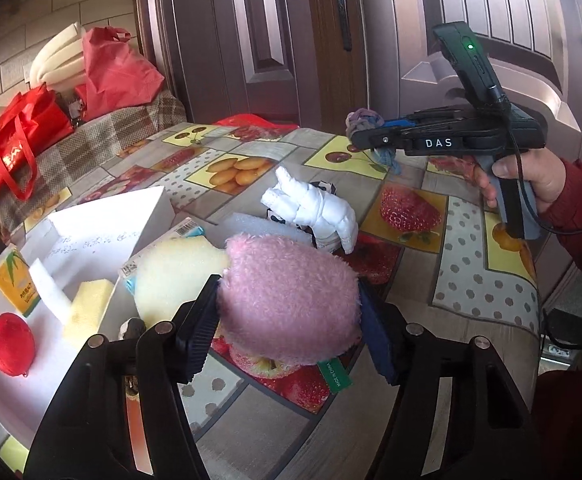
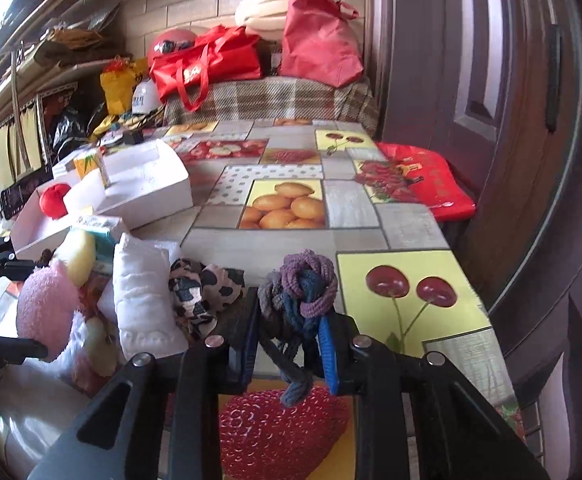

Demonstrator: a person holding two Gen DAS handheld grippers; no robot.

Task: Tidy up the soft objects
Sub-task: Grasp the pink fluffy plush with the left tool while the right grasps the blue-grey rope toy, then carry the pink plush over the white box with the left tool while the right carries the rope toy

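My left gripper [image 1: 289, 322] is shut on a fluffy pink plush [image 1: 291, 292], its pads pressed into both sides just above the table. The plush also shows at the left of the right wrist view [image 2: 45, 308]. My right gripper [image 2: 291, 340] is shut on a knotted bundle of purple and blue cord [image 2: 299, 292], a loose end hanging below. In the left wrist view that gripper [image 1: 365, 134] hovers over the table's far right side, held by a hand [image 1: 531, 176]. A white padded toy [image 1: 315, 208] and a leopard-print cloth [image 2: 203, 288] lie between the two grippers.
A shallow white tray [image 1: 11, 392] at the left holds a red ball [image 1: 10, 344] and yellow sponge block [image 1: 89, 312]. A white box [image 2: 147, 184] stands behind it. A pale sponge [image 1: 175, 276] lies beside the plush. Red bags [image 2: 207, 64] sit beyond the fruit-print table [image 2: 351, 200]; a door [image 2: 491, 120] stands right.
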